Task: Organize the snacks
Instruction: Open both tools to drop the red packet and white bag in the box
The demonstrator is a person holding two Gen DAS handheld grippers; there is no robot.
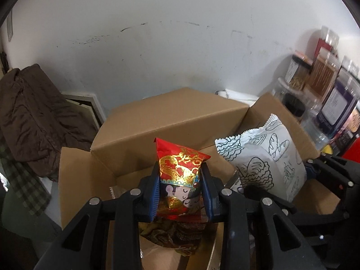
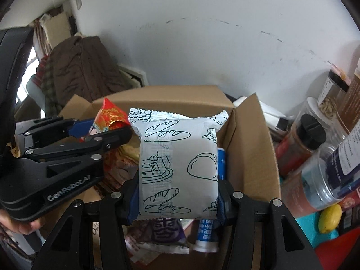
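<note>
two snack packets held over the open cardboard box

the left gripper (image 1: pixel 180 173) is clamped on a red packet (image 1: pixel 180 168) printed with gold dragons, its blue pads pressing both sides of the packet's lower half. the packet stands upright between the fingers, above the open cardboard box (image 1: pixel 157 121), toward the box's left half. under it, inside the box, lies a brown and gold wrapper (image 1: pixel 175 234).

the right gripper (image 2: pixel 178 202) is closed on a white packet (image 2: pixel 180 164) drawn with loaves and cakes, gripped at its lower edges with the packet's top pointing toward the box's far wall. this packet hangs over the right half of the box, just beside the red packet and to its right. below it in the box lie a purple-lettered pouch (image 2: pixel 166 229) and a blue and white tube (image 2: pixel 205 234).

right of the box, on the surface, stand clear jars (image 2: pixel 324 175) and a dark-capped bottle (image 2: pixel 299 144), with a yellow lemon-shaped thing (image 2: pixel 329 218) near them. left of the box, a brown garment (image 1: pixel 31 117) is heaped against the wall. a hand (image 2: pixel 15 225) shows at the left gripper's body in the right wrist view.
</note>
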